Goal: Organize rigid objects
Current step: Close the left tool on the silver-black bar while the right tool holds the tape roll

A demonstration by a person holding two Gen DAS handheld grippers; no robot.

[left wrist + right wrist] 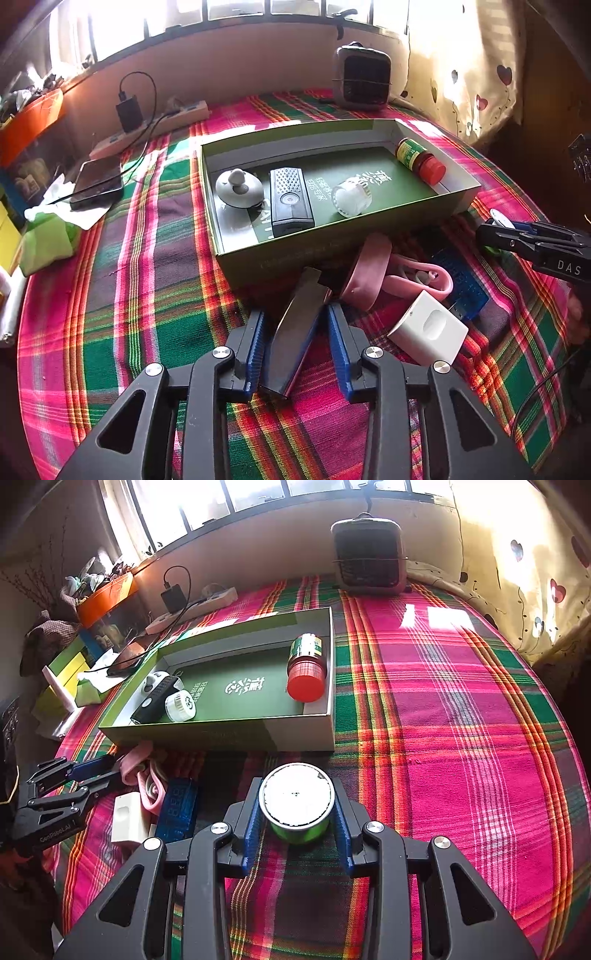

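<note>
Risk check on the tidy-up. The right gripper (297,784) is clamped around a small round green tin with a pale silver lid (295,805), just in front of the shallow green cardboard box (221,734). The left gripper (295,310) is narrowed on a dark flat metal-looking bar with a blue edge (295,343), which lies on the plaid cloth in front of the same box.

What I'd worry about:

1. The bar sits skewed between the pads, with 1 pad near its lower end and the other near its top. I think a lift from that grip lets it pivot or slide out.
2. The tin is round and smooth, and the pads only meet it at 2 narrow spots. A tilt on the way over the box wall could pop it loose.
3. The pink handheld fan (369,273), white plug block (428,328) and blue clear plastic clock (461,284) crowd right beside the bar, so a sideways swing knocks them.
4. The red-capped bottle (306,668) lies on its side in the box's right end. Dropping the tin near it could set it rolling.
</note>
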